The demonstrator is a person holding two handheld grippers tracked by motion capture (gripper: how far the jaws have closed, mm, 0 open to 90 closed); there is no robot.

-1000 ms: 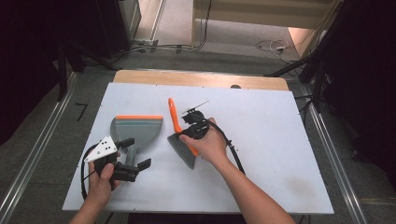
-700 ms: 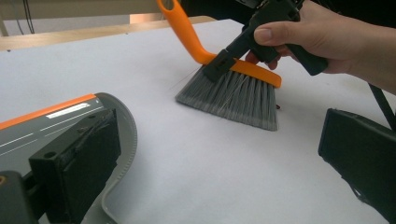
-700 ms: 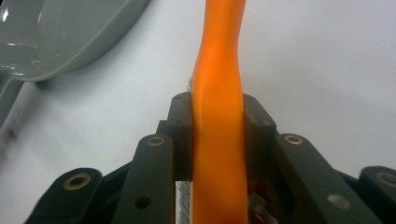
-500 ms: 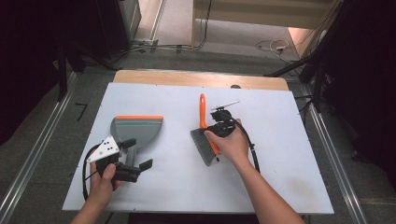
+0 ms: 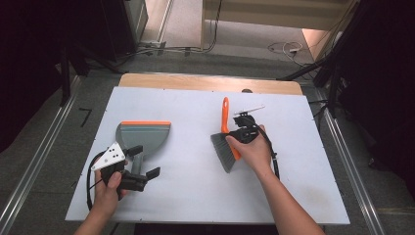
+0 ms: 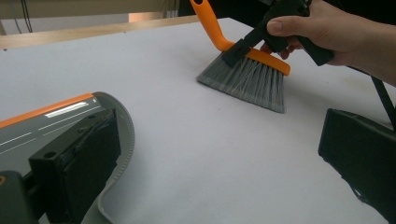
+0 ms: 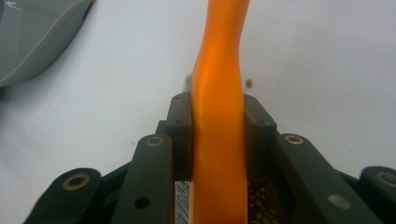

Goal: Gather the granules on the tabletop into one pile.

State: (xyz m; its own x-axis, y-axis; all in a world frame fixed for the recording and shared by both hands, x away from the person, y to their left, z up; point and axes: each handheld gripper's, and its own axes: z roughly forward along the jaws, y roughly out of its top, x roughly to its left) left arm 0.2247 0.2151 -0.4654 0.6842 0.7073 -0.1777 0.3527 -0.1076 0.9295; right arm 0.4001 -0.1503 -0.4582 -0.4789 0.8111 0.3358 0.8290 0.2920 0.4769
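The high view looks forward and down on the white table (image 5: 195,191) from above the person's side. The left gripper view sits low, looking across the tabletop between its spread jaws toward the brush (image 6: 247,70) beyond them. The right gripper view is very close, its jaws pressing either side of the brush's orange handle. All three views share the brush and dustpan (image 5: 143,138).
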